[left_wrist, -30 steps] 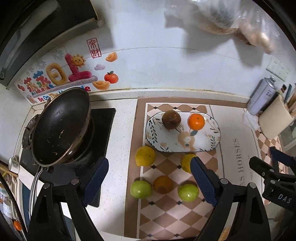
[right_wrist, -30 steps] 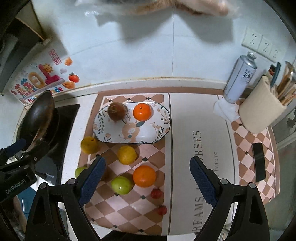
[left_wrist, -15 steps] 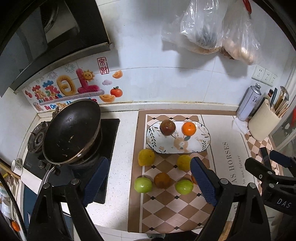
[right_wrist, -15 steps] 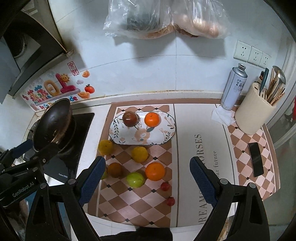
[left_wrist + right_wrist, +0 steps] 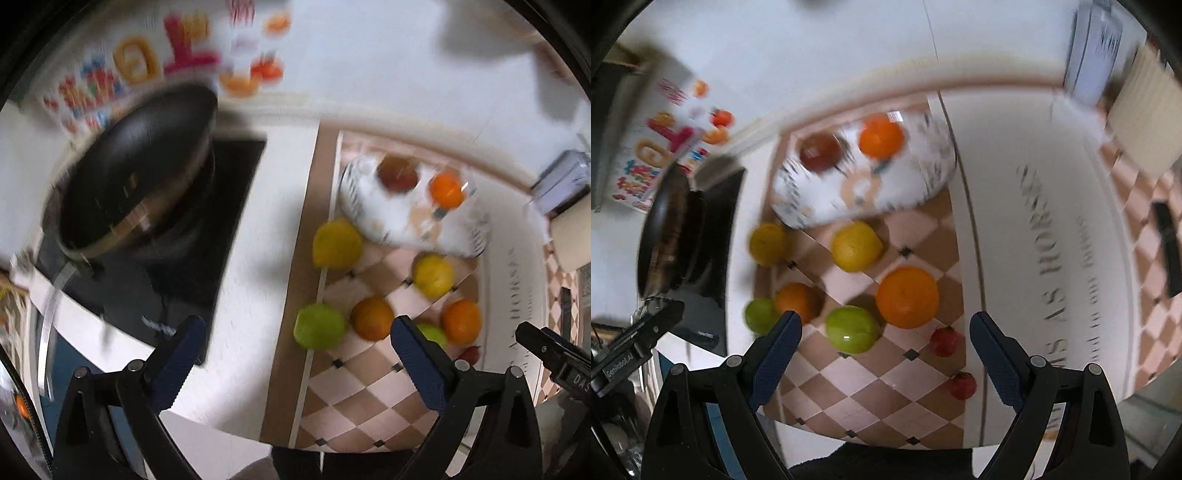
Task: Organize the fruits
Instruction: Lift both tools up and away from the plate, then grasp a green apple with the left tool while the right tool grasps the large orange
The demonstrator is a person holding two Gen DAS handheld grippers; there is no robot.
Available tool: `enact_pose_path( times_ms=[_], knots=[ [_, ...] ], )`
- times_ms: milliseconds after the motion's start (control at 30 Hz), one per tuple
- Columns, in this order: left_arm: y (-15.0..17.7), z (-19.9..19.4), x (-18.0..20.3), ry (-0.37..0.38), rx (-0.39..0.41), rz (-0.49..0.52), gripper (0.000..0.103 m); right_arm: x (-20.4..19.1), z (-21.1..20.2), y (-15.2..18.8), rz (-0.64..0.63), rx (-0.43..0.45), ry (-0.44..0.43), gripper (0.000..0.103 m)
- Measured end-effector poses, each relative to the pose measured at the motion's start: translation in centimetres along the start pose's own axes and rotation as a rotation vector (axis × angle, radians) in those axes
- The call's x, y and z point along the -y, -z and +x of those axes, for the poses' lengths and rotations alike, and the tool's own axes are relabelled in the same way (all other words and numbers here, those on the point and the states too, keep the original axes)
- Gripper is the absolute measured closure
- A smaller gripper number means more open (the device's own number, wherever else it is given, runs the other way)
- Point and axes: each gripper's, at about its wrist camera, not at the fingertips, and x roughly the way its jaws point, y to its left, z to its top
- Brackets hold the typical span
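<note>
A: Grippers first. Left gripper (image 5: 297, 338) — jaws wide and opening, nothing between the pads, only counter and mat behind. Right gripper (image 5: 884, 336) wide too, empty; a green apple (image 5: 852, 328) shows in the gap but lies on the mat (image 5: 871, 402) below, not touched.

B: Fruit, near to far?

A: Right view: 2 small red fruits (image 5: 962, 385) nearest, at the mat's right edge. Then the green apple, a big orange (image 5: 907, 297) just beside it, a second green apple (image 5: 760, 315) at left touching a dull orange fruit (image 5: 798, 301). Further back 2 yellow fruits (image 5: 856, 246), 1 mid-mat, 1 at the left edge.

B: Plate?

A: Plate (image 5: 916, 184) at the mat's far end, 2 on it — a dark red apple (image 5: 820, 151) left, an orange (image 5: 881, 136) right. 8 loose on the mat.

B: Rest?

A: Pan (image 5: 136, 173) on the black hob (image 5: 207, 236), left of the mat. Spray can (image 5: 1095, 55) and a beige holder (image 5: 1141, 122) far right at the wall, a black phone (image 5: 1167, 247) on the right mat. Sticker (image 5: 147, 62) on the wall. Both views blurred.
</note>
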Motion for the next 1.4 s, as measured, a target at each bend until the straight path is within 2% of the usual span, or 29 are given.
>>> enact_pose_path(
  times_ms=[67, 233, 433, 467, 667, 700, 733, 767, 867, 1100, 1400],
  knots=[
    [0.1, 2.8, -0.1, -0.002, -0.064, -0.013, 0.001, 0.8, 2.3, -0.3, 0.019, -0.041, 0.002, 0.009],
    [0.4, 7.6, 0.8, -0.005, -0.159, 0.011, 0.001, 1.8, 5.9, -1.3, 0.032, -0.102, 0.01, 0.009],
    [0.8, 10.8, 2.1, -0.013, -0.212, 0.074, 0.023, 1.7, 8.2, -2.3, 0.023, -0.14, 0.008, 0.013],
    [0.9, 11.2, 2.4, -0.01, -0.216, 0.081, 0.029, 1.7, 8.6, -2.4, 0.023, -0.148, 0.006, 0.014],
    [1.1, 12.0, 3.3, 0.033, -0.188, 0.099, 0.032, 1.4, 11.0, -2.6, 0.027, -0.206, -0.005, 0.022],
    [1.0, 12.1, 3.3, 0.046, -0.189, 0.1, 0.035, 1.3, 11.5, -2.5, 0.028, -0.219, -0.013, 0.026],
    [0.9, 12.2, 3.4, 0.066, -0.192, 0.096, 0.038, 1.2, 11.8, -2.4, 0.028, -0.227, -0.016, 0.034],
    [0.9, 12.3, 3.4, 0.082, -0.197, 0.091, 0.043, 1.1, 11.9, -2.2, 0.023, -0.229, -0.013, 0.035],
    [0.9, 12.3, 3.9, 0.078, -0.201, 0.109, 0.046, 0.9, 11.6, -1.7, -0.003, -0.234, 0.017, 0.035],
    [1.3, 12.4, 3.0, 0.116, -0.192, 0.092, 0.042, 1.1, 11.5, -1.1, -0.019, -0.231, 0.037, 0.034],
    [0.7, 12.8, 3.4, 0.1, -0.196, 0.093, 0.045, 0.1, 11.6, -0.7, -0.069, -0.213, 0.073, 0.035]
  ],
)
